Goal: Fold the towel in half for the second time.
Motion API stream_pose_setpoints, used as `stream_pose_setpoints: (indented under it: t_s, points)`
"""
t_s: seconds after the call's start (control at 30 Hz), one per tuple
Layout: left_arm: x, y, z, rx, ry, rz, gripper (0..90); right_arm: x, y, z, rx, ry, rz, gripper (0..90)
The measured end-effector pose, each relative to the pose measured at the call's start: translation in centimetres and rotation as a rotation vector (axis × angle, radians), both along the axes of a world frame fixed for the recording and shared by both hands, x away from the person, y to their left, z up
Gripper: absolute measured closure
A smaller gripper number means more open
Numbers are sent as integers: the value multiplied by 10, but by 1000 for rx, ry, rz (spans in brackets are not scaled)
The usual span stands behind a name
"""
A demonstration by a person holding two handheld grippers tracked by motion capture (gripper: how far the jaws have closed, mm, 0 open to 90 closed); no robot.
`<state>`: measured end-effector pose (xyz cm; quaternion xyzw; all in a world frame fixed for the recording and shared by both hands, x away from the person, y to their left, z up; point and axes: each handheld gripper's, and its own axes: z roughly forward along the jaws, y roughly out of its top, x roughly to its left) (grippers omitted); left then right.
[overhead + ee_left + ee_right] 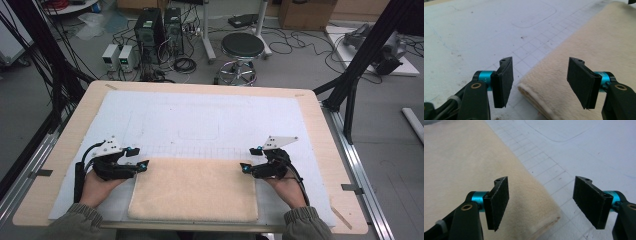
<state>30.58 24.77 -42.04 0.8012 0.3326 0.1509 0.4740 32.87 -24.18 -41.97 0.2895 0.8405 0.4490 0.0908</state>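
Note:
A folded cream towel (194, 190) lies flat on the white mat near the table's front edge. My left gripper (140, 159) sits at the towel's far left corner, its jaws open and wide apart. In the left gripper view that corner of the towel (584, 62) lies between and under the open left gripper (540, 85), untouched by the pads. My right gripper (250, 160) is at the far right corner, also open. In the right gripper view the towel (469, 170) lies below the left pad of the open right gripper (541, 205), with its corner just ahead of the pads.
The white mat (210, 120) with faint grid lines and drawn outlines covers most of the wooden table (320, 135). Beyond the table stand a round stool (242, 47), computer cases (150, 30) and cables on the floor. Black frame posts rise at both sides.

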Motion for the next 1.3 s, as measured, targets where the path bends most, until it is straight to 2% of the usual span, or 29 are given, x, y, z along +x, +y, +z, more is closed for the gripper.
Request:
stream_pose_setpoints:
  t_s: [0.2,0.27,0.33,0.37,0.5,0.57,0.67,0.8,1.0,1.03,1.1,1.13,1.17,1.2,1.23,1.3]
  points:
    - [11,-6,-16,40,92,-17,381,6,10,-17,-53,62,25,277]
    - [13,-7,-19,49,111,-21,382,9,10,-20,-49,75,36,309]
    - [14,-6,-20,46,123,-19,389,9,9,-21,-38,100,56,353]
    - [16,-6,-22,37,151,-28,405,9,10,-22,-39,112,60,374]
    - [18,-5,-24,17,183,-32,441,11,10,-25,-24,144,80,442]
    - [17,-5,-24,6,192,-31,492,11,8,-25,-5,172,85,519]
    - [16,-5,-24,13,190,-47,574,10,9,-25,0,186,96,601]
    - [15,-6,-23,15,181,-59,628,8,9,-24,2,181,110,670]
    - [11,-8,-20,37,150,-66,736,1,12,-21,-27,129,117,735]
    - [10,-8,-18,39,143,-62,759,0,13,-18,-35,105,119,747]
    - [9,-9,-13,32,117,-33,772,-1,12,-14,-32,95,117,753]
    - [9,-9,-13,32,117,-33,776,-1,12,-11,-29,88,119,754]
    - [11,-11,-8,26,83,-1,779,0,11,-8,-23,77,117,755]
    - [13,-12,-5,31,66,15,781,1,12,-5,-25,64,111,755]
    - [13,-12,-5,31,66,15,782,1,12,-5,-25,64,111,755]
    - [19,-14,2,29,40,54,782,9,14,6,-46,26,89,755]
